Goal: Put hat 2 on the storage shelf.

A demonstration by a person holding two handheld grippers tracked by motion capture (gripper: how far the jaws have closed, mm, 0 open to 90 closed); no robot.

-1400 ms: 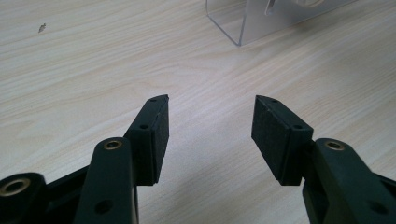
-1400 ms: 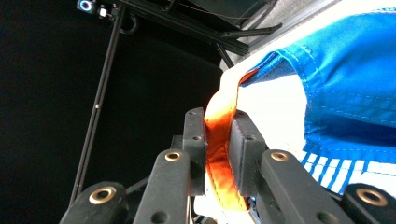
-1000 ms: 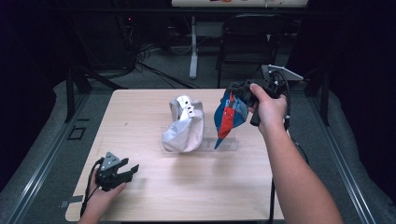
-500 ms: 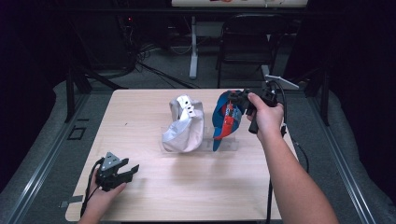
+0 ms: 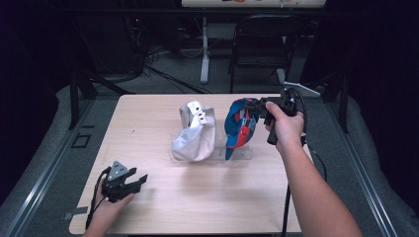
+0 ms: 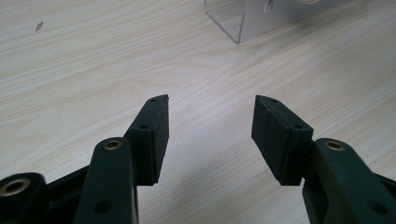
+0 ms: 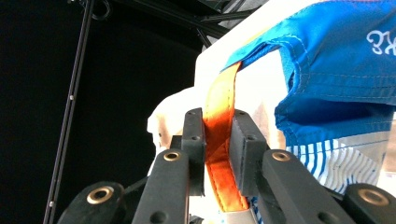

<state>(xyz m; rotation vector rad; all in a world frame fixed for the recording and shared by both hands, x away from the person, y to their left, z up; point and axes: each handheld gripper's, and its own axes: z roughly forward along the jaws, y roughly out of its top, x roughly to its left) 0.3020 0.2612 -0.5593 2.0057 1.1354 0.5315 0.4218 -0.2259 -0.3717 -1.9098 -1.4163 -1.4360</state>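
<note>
high view overhead facing forward, tool cameras close, sharing table (image 5: pixel 163 207)

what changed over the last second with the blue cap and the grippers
The right gripper, shut on the orange strap of the blue cap, has come down and toward the table's middle, carrying the cap lower onto the clear stand. The white cap, the left gripper with its jaws open, and the table stayed as they were.

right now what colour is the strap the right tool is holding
Orange strap, clearest in the right gripper view, clamped in the right tool.
</note>
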